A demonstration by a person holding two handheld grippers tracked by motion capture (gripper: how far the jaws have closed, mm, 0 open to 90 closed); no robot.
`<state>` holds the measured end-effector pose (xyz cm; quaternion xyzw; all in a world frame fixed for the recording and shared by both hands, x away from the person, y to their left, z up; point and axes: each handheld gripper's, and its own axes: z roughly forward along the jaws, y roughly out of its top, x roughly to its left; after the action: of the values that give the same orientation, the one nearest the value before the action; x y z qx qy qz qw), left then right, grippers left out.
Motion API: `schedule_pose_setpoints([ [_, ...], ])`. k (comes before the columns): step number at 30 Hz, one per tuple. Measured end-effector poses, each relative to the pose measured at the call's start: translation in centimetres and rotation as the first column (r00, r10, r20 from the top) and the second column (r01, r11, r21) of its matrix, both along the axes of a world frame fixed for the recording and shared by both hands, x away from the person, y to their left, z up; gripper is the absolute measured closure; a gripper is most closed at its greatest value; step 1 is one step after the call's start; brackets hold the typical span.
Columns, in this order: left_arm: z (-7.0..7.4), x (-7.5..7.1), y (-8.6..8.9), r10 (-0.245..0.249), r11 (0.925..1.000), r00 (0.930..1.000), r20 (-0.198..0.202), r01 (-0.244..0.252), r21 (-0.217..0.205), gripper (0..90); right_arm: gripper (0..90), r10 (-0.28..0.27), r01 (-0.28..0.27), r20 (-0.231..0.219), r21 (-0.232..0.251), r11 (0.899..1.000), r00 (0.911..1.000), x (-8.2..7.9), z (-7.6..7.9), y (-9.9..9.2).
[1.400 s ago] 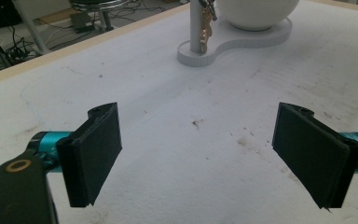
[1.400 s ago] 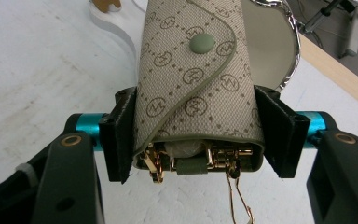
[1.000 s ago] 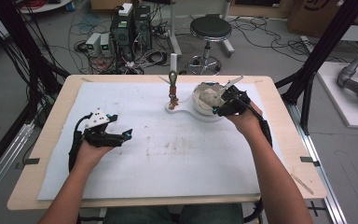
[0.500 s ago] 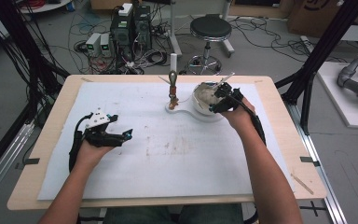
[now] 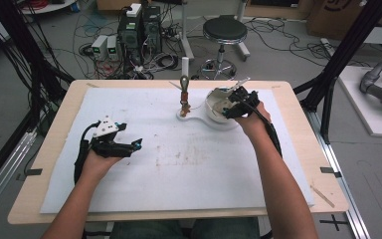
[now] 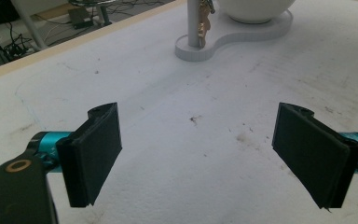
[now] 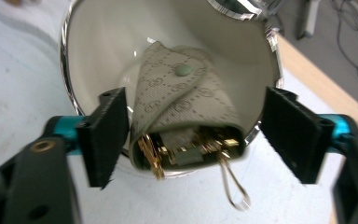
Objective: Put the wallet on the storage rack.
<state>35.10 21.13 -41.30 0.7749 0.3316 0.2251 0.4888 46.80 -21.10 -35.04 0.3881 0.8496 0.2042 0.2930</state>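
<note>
Count from the high view: two grippers, one white bowl (image 5: pixel 218 105), one white stand (image 5: pixel 194 116) with a single upright post (image 5: pixel 185 74), one stool (image 5: pixel 225 31) on the floor past the far edge of the bench.

My left gripper (image 5: pixel 128 147) sits over the white mat (image 5: pixel 189 164) toward the left edge of the bench, held in the left hand (image 5: pixel 98 164). In the left gripper view its tongs are wide apart with nothing but stained mat between them. The stand's post shows ahead, with a gold key-like piece (image 6: pixel 204 21) hanging against it, and the bowl (image 6: pixel 254 9) resting on the stand's wider end.

My right gripper (image 5: pixel 231 106) is at the bowl, near the far edge of the bench right of centre, held in the right hand (image 5: pixel 252 121). In the right gripper view (image 7: pixel 189 140) the tongs stand apart, one on either side of the bowl's near rim (image 7: pixel 70 70), clamped on nothing. The rim is chrome-bright.

Inside the bowl lies one beige fabric pouch (image 7: pixel 182 98), flap folded over, with one pale green snap (image 7: pixel 184 70). Gold hardware (image 7: pixel 186 147) shows at its open end and one wire loop (image 7: pixel 235 189) hangs over the rim.

Writing: the pouch carries a repeating monogram print; I cannot read the letters. No other labels legible.
</note>
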Motion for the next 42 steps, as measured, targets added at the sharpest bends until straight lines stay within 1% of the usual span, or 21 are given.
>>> schedule_pose_setpoints([
  [1, 0.0, 0.0, 0.0, -0.001, 1.0000, 1.0000, 0.000, 0.001, -0.002, 15.6, 20.6, 0.000, 0.000, 0.000, 0.000, 1.000, 1.0000, 0.0, 0.0, 0.0],
  [4, 0.0, 0.0, 0.0, -0.004, 1.0000, 1.0000, 0.001, 0.004, -0.002, 15.6, 19.3, 0.003, -0.004, 0.002, 0.025, 1.000, 1.0000, -0.4, 0.6, -0.5],
  [6, 0.0, 0.0, 0.0, -0.005, 1.0000, 1.0000, 0.001, 0.005, -0.003, 15.6, 19.3, -0.006, 0.006, 0.003, 0.044, 0.999, 1.0000, -1.0, 1.0, -1.0],
  [8, 0.0, 0.0, 0.0, -0.005, 1.0000, 1.0000, 0.000, 0.005, -0.008, 15.6, 19.2, 0.003, -0.003, 0.006, 0.065, 0.998, 1.0000, -1.5, 1.4, -1.5],
  [9, 0.0, 0.0, 0.0, -0.005, 1.0000, 1.0000, 0.001, 0.005, -0.008, 15.6, 19.2, -0.003, 0.003, 0.001, 0.080, 0.997, 1.0000, -1.9, 1.6, -1.6],
  [13, 0.1, -0.1, 0.0, -0.005, 0.9999, 1.0000, 0.005, 0.005, -0.010, 15.6, 19.1, 0.008, -0.006, -0.012, 0.100, 0.995, 0.9999, -3.3, 2.4, -1.9],
  [14, 0.1, -0.1, 0.0, -0.005, 0.9999, 1.0000, 0.006, 0.005, -0.012, 15.6, 19.2, 0.016, -0.015, -0.010, 0.108, 0.994, 0.9998, -3.7, 2.6, -2.0],
  [15, 0.1, -0.1, 0.0, -0.006, 0.9999, 0.9999, 0.008, 0.006, -0.015, 15.6, 19.2, 0.026, -0.028, 0.014, 0.126, 0.992, 0.9996, -4.2, 2.7, -2.2],
  [16, 0.1, -0.1, 0.0, -0.006, 0.9999, 0.9999, 0.009, 0.007, -0.015, 15.6, 19.2, 0.043, -0.050, 0.053, 0.149, 0.988, 0.9977, -4.8, 2.6, -2.4],
  [17, 0.2, -0.2, 0.0, -0.007, 0.9999, 0.9999, 0.010, 0.007, -0.014, 15.6, 19.2, 0.037, -0.046, 0.059, 0.161, 0.986, 0.9976, -5.3, 2.5, -2.5],
  [18, 0.2, -0.2, 0.0, -0.011, 0.9999, 0.9999, 0.010, 0.011, -0.008, 15.6, 19.2, 0.040, -0.048, 0.057, 0.164, 0.985, 0.9976, -5.6, 2.3, -2.7],
  [19, 0.2, -0.2, 0.0, -0.008, 0.9999, 0.9999, 0.010, 0.009, -0.013, 15.6, 19.2, 0.042, -0.051, 0.053, 0.181, 0.982, 0.9977, -6.0, 2.1, -3.0],
  [21, 0.2, -0.2, 0.0, -0.011, 0.9999, 0.9999, 0.011, 0.012, -0.012, 15.6, 19.2, 0.042, -0.051, 0.053, 0.195, 0.980, 0.9977, -6.6, 1.7, -3.4],
  [23, 0.1, -0.2, -0.1, -0.015, 0.9998, 0.9998, 0.009, 0.015, -0.011, 15.6, 19.2, 0.046, -0.057, 0.058, 0.219, 0.974, 0.9973, -7.3, 1.2, -4.1],
  [25, 0.1, -0.2, -0.2, -0.022, 0.9997, 0.9997, 0.008, 0.022, -0.009, 15.6, 19.2, 0.052, -0.065, 0.056, 0.246, 0.967, 0.9971, -7.9, 0.9, -4.7],
  [28, 0.1, -0.2, -0.4, -0.028, 0.9996, 0.9996, 0.007, 0.028, -0.005, 15.6, 19.2, 0.061, -0.079, 0.074, 0.277, 0.958, 0.9954, -8.7, 0.5, -5.7],
  [31, 0.1, -0.2, -0.5, -0.028, 0.9995, 0.9996, 0.008, 0.028, -0.012, 15.6, 19.2, 0.067, -0.090, 0.085, 0.307, 0.947, 0.9941, -9.5, 0.2, -6.4],
  [33, 0.1, -0.2, -0.4, -0.029, 0.9996, 0.9996, 0.007, 0.029, -0.007, 15.6, 19.2, 0.069, -0.095, 0.089, 0.330, 0.939, 0.9937, -10.1, -0.2, -6.9],
  [35, 0.1, -0.2, -0.3, -0.031, 0.9995, 0.9995, 0.007, 0.031, -0.003, 15.6, 19.2, 0.072, -0.096, 0.083, 0.337, 0.937, 0.9940, -10.5, -0.8, -7.2],
  [38, 0.0, -0.3, -0.3, -0.030, 0.9994, 0.9995, 0.006, 0.030, -0.020, 15.6, 19.2, 0.069, -0.091, 0.075, 0.349, 0.933, 0.9947, -11.1, -1.8, -7.7],
  [42, -0.1, -0.3, -0.1, -0.027, 0.9995, 0.9996, 0.002, 0.027, -0.013, 15.6, 19.2, 0.059, -0.086, 0.082, 0.377, 0.922, 0.9949, -11.8, -2.9, -8.2],
])
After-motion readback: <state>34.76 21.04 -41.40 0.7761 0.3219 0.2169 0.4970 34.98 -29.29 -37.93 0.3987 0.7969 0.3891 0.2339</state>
